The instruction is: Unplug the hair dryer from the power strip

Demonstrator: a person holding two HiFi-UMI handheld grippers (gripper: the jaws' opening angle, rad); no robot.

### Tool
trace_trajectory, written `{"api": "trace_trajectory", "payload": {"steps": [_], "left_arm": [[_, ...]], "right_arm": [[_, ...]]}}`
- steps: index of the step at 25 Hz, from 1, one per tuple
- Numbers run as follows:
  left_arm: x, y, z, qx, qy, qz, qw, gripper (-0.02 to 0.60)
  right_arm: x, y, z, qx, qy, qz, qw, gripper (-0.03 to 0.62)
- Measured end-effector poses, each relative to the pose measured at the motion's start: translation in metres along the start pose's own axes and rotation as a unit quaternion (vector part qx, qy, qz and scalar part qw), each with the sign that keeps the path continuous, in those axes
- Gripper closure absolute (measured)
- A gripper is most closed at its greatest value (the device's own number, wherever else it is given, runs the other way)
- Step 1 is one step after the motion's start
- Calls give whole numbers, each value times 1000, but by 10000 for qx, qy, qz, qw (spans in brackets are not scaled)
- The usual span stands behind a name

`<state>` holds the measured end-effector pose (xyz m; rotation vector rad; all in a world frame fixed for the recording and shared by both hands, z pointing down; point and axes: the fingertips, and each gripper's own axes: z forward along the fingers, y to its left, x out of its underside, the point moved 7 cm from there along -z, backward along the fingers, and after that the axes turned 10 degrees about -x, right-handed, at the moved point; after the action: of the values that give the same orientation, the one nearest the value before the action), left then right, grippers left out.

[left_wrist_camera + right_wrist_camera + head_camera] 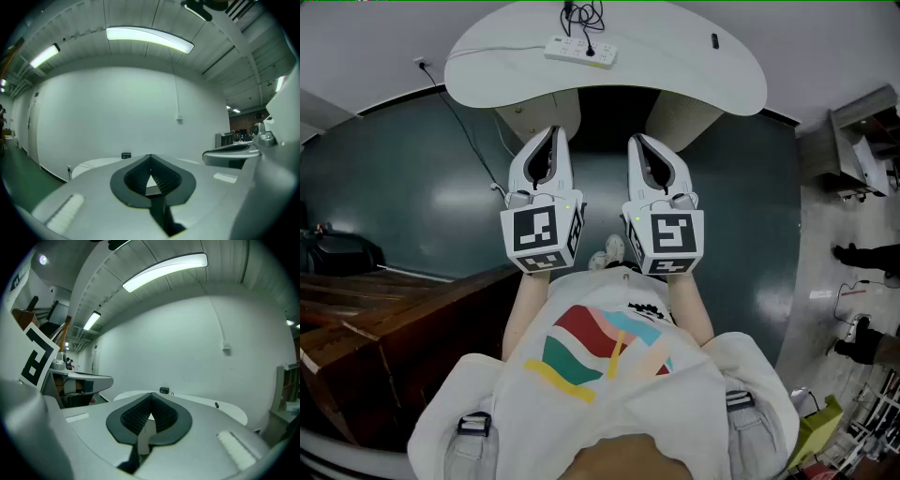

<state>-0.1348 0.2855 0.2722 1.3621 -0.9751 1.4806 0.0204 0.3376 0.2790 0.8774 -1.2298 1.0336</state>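
A white power strip [579, 52] lies at the far side of the white rounded table [694, 75], with a black plug and coiled black cord [582, 15] on it. The hair dryer itself is not visible in any view. My left gripper [554, 130] and right gripper [635, 139] are held side by side, level, short of the table's near edge, both shut with nothing between the jaws. In the left gripper view the shut jaws [150, 157] point at the table [93, 164]. The right gripper view shows its shut jaws [151, 395] aimed at the plug [164, 390].
A small black object [714, 40] lies on the table's right part. The strip's white cable runs left to a wall socket [422, 64]. Brown wooden furniture [384, 319] stands at my left, a grey shelf unit [862, 141] at the right, dark green floor between.
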Motion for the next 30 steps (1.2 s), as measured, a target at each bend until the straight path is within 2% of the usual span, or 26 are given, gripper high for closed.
{"api": "trace_trajectory", "payload": {"steps": [12, 16, 30], "left_arm": [[3, -1, -1, 3, 24, -51, 10000, 581], [6, -3, 0, -33, 35, -37, 10000, 581], [-1, -34, 30, -97, -232, -70, 9997, 581]], "right_arm": [[2, -6, -1, -82, -2, 17, 10000, 583], [2, -10, -4, -195, -219, 211, 9993, 583], [7, -62, -9, -235, -373, 85, 9990, 582]]}}
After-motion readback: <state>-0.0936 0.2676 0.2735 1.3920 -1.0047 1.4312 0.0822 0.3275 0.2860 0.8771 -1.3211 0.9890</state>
